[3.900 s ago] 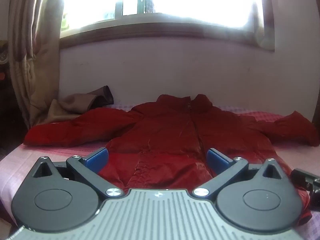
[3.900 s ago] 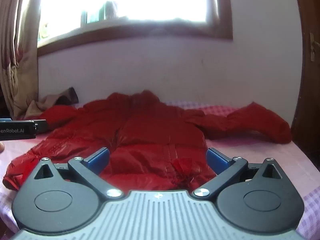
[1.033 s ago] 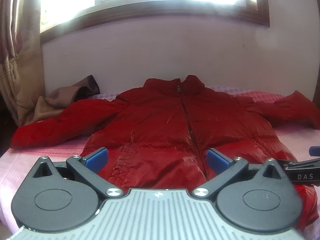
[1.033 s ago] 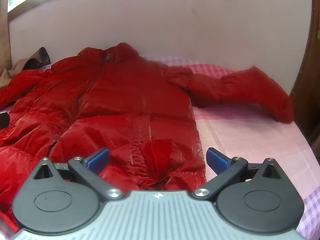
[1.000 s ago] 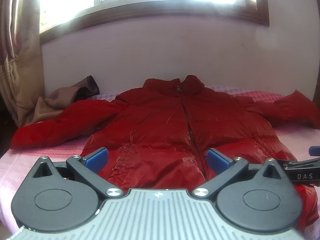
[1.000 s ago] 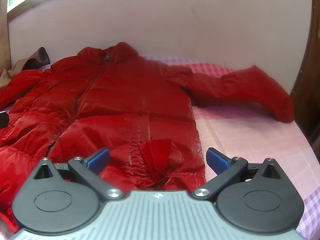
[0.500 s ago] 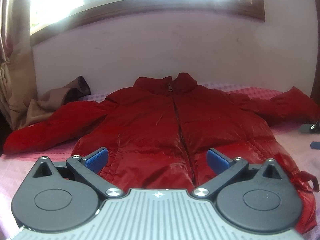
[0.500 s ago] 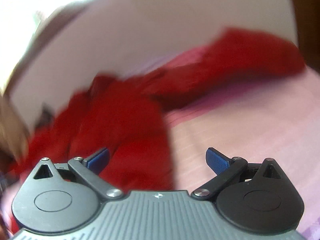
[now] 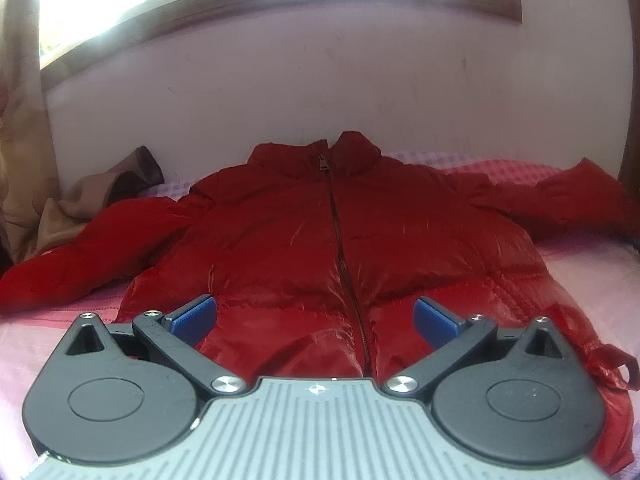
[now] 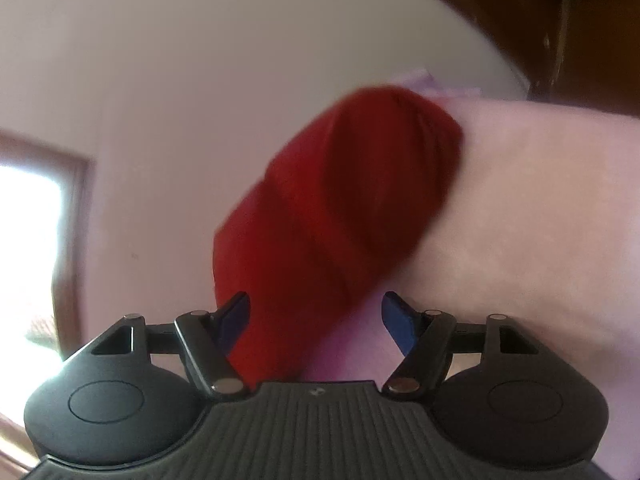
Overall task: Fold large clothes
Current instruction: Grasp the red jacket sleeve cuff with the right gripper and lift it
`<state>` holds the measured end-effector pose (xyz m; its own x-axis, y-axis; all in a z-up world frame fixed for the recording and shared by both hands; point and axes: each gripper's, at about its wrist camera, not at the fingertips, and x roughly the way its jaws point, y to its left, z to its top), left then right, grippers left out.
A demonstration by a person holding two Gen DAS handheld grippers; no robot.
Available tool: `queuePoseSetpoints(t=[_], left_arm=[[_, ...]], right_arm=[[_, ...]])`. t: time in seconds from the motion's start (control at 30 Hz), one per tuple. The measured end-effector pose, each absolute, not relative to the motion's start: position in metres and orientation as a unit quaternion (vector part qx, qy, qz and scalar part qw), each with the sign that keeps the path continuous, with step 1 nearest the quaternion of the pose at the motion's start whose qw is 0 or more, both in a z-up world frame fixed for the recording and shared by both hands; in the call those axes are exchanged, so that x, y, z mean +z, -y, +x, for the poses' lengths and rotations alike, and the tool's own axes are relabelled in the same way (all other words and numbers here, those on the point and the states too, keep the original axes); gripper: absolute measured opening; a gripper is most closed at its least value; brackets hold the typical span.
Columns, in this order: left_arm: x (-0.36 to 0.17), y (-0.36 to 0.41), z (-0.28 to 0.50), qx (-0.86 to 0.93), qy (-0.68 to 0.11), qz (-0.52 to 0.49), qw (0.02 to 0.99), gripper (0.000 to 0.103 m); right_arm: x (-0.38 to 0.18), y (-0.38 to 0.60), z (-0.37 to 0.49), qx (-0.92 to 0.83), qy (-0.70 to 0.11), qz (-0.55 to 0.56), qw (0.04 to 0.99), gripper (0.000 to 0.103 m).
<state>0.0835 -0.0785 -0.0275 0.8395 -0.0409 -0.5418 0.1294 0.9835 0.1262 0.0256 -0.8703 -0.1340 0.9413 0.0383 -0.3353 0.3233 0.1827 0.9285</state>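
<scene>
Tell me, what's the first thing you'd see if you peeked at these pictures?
A big red puffy jacket spread flat on a pink bed, zipped up, both sleeves stretched out sideways. The right gripper hangs open around the end of one sleeve, tilted and blurry, while the left gripper hangs open over the hem.

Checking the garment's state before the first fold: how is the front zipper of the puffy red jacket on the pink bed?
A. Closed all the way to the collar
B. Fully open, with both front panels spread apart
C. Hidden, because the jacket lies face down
A: in the left wrist view the puffy red jacket lies face up, and its dark zipper runs closed to the pull at the collar.
</scene>
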Motion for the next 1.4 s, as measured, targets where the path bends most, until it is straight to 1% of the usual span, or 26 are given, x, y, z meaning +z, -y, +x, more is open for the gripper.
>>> queuePoseSetpoints(t=[0.07, 0.13, 0.2, 0.23, 0.3, 0.37, 0.4, 0.47, 0.57, 0.73, 0.83, 0.97, 1.07, 1.17, 1.33, 1.4], left_arm=[[-0.029, 0.078, 0.084, -0.042, -0.279, 0.081, 0.956, 0.103], [-0.030, 0.076, 0.085, -0.041, -0.282, 0.079, 0.955, 0.103], [-0.031, 0.075, 0.088, -0.040, -0.287, 0.074, 0.954, 0.103], [-0.032, 0.074, 0.089, -0.040, -0.290, 0.073, 0.954, 0.103], [-0.033, 0.071, 0.091, -0.040, -0.294, 0.071, 0.952, 0.103], [-0.033, 0.067, 0.091, -0.039, -0.294, 0.069, 0.953, 0.103], [-0.032, 0.066, 0.091, -0.038, -0.293, 0.068, 0.953, 0.103], [-0.031, 0.060, 0.090, -0.036, -0.291, 0.062, 0.954, 0.103], [-0.028, 0.049, 0.088, -0.033, -0.290, 0.047, 0.955, 0.103], [-0.024, 0.025, 0.081, -0.023, -0.283, 0.023, 0.959, 0.103], [-0.021, 0.010, 0.077, -0.015, -0.281, 0.011, 0.960, 0.103], [-0.018, -0.014, 0.072, -0.004, -0.275, -0.013, 0.961, 0.103], [-0.017, -0.032, 0.067, 0.004, -0.272, -0.028, 0.962, 0.103], [-0.017, -0.049, 0.062, 0.014, -0.270, -0.039, 0.962, 0.103], [-0.023, -0.080, 0.059, 0.030, -0.276, -0.060, 0.959, 0.103], [-0.026, -0.091, 0.058, 0.038, -0.280, -0.070, 0.957, 0.103]], right_arm=[[-0.139, 0.876, 0.031, -0.097, -0.117, 0.661, 0.735, 0.075], [-0.142, 0.879, 0.036, -0.098, -0.098, 0.675, 0.724, 0.075], [-0.145, 0.880, 0.035, -0.106, -0.075, 0.681, 0.720, 0.073], [-0.145, 0.881, 0.037, -0.110, -0.068, 0.680, 0.722, 0.070], [-0.145, 0.881, 0.040, -0.121, -0.069, 0.671, 0.728, 0.056], [-0.144, 0.888, 0.042, -0.134, -0.081, 0.656, 0.738, 0.019], [-0.141, 0.890, 0.043, -0.138, -0.082, 0.646, 0.746, 0.015], [-0.130, 0.895, 0.041, -0.155, -0.070, 0.630, 0.758, 0.010], [-0.101, 0.898, 0.049, -0.156, -0.060, 0.602, 0.781, 0.009], [-0.017, 0.868, 0.071, -0.118, -0.033, 0.536, 0.835, 0.009], [0.032, 0.833, 0.090, -0.068, -0.017, 0.509, 0.858, 0.009], [0.079, 0.763, 0.123, 0.004, -0.026, 0.462, 0.886, 0.008], [0.093, 0.706, 0.150, 0.053, -0.048, 0.438, 0.896, 0.008], [0.093, 0.645, 0.178, 0.096, -0.080, 0.419, 0.900, 0.008], [0.065, 0.557, 0.212, 0.137, -0.145, 0.391, 0.899, 0.008], [0.045, 0.527, 0.224, 0.144, -0.175, 0.374, 0.899, 0.008]])
